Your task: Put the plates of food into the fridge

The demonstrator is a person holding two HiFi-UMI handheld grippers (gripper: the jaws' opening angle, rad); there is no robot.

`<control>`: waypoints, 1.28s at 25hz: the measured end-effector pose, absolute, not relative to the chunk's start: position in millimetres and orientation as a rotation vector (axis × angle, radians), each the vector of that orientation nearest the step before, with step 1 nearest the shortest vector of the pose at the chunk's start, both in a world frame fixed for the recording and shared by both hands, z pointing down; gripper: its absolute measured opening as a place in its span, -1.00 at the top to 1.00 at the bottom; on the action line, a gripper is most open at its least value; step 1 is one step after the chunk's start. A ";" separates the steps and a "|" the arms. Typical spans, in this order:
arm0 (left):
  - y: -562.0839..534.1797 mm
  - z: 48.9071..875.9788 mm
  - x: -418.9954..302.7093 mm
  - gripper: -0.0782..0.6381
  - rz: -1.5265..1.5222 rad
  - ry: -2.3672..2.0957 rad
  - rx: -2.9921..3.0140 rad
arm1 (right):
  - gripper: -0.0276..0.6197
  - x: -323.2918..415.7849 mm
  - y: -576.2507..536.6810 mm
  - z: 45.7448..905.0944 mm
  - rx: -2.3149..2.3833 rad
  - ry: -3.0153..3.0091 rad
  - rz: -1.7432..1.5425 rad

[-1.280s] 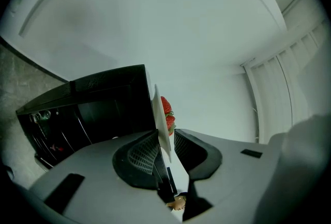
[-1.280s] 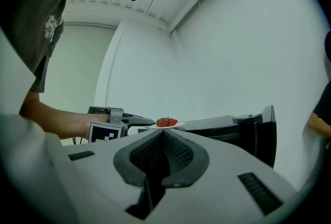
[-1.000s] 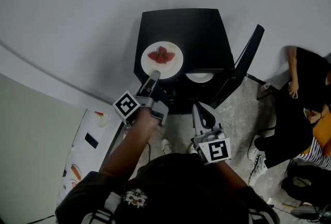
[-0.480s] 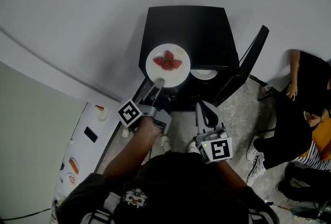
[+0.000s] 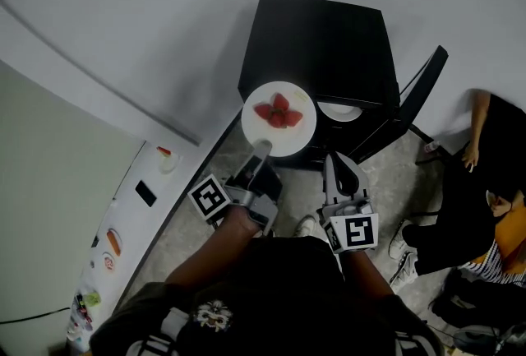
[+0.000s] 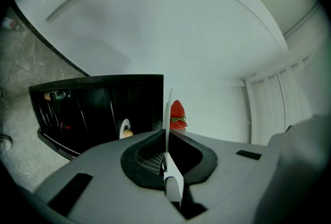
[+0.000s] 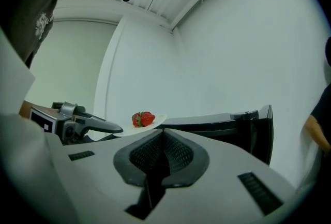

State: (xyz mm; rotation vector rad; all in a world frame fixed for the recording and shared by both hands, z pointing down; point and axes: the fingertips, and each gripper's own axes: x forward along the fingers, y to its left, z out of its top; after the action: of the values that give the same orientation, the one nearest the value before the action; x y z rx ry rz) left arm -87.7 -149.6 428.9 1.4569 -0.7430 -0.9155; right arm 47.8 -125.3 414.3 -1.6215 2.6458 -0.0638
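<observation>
A white plate [image 5: 279,119] with strawberries [image 5: 278,111] hangs at the front left corner of the black fridge [image 5: 320,42]. My left gripper [image 5: 262,149] is shut on its near rim, and its jaws have just been closing on that rim. The left gripper view shows the plate edge-on [image 6: 169,109] between the jaws, with a strawberry [image 6: 177,115] behind them. A second plate [image 5: 339,110] sits inside the fridge, whose door [image 5: 419,95] stands open at the right. My right gripper [image 5: 339,164] is shut and empty, low in front of the fridge opening.
A white counter [image 5: 131,223] with a phone [image 5: 145,193] and small items runs along the left. A person in dark clothes [image 5: 485,182] sits at the right, beyond the open door. Grey stone floor lies below the fridge.
The left gripper has closed on the plate's rim. The plate has come off the fridge top toward me and now overhangs its front corner. The right gripper has barely moved.
</observation>
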 end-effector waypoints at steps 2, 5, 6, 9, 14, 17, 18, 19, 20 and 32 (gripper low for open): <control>-128.8 434.4 -94.5 0.69 -0.909 -0.747 1.466 | 0.83 41.5 -116.2 415.3 -1.601 2.630 -0.071; -112.3 444.3 -97.7 0.69 -0.875 -0.756 1.489 | 0.83 38.3 -116.7 413.2 -1.569 2.599 -0.064; -110.7 448.1 -97.9 0.69 -0.866 -0.762 1.490 | 0.83 39.2 -120.1 414.0 -1.566 2.600 -0.066; -106.1 462.2 -101.3 0.69 -0.840 -0.784 1.479 | 0.83 43.0 -127.1 419.1 -1.570 2.618 -0.061; -98.6 483.5 -107.0 0.69 -0.813 -0.797 1.460 | 0.83 41.8 -124.3 424.7 -1.593 2.635 -0.052; -101.8 496.9 -100.3 0.69 -0.792 -0.789 1.451 | 0.83 44.2 -124.2 433.2 -1.606 2.640 -0.080; -103.1 500.9 -97.8 0.69 -0.785 -0.785 1.446 | 0.83 44.4 -123.9 434.8 -1.611 2.640 -0.090; -104.4 504.8 -95.6 0.69 -0.778 -0.781 1.439 | 0.83 44.4 -123.2 435.4 -1.617 2.639 -0.098; -105.8 508.6 -93.6 0.69 -0.772 -0.778 1.431 | 0.83 44.5 -122.4 435.6 -1.625 2.638 -0.102; -143.7 560.9 -87.7 0.69 -0.729 -0.836 1.376 | 0.83 59.9 -121.2 446.5 -1.717 2.626 -0.099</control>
State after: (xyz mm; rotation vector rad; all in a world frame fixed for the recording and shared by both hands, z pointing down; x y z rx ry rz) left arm -87.7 -143.7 560.9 1.3761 -0.8362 -0.7286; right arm 59.9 -121.2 446.5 -1.7174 2.6258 -0.0986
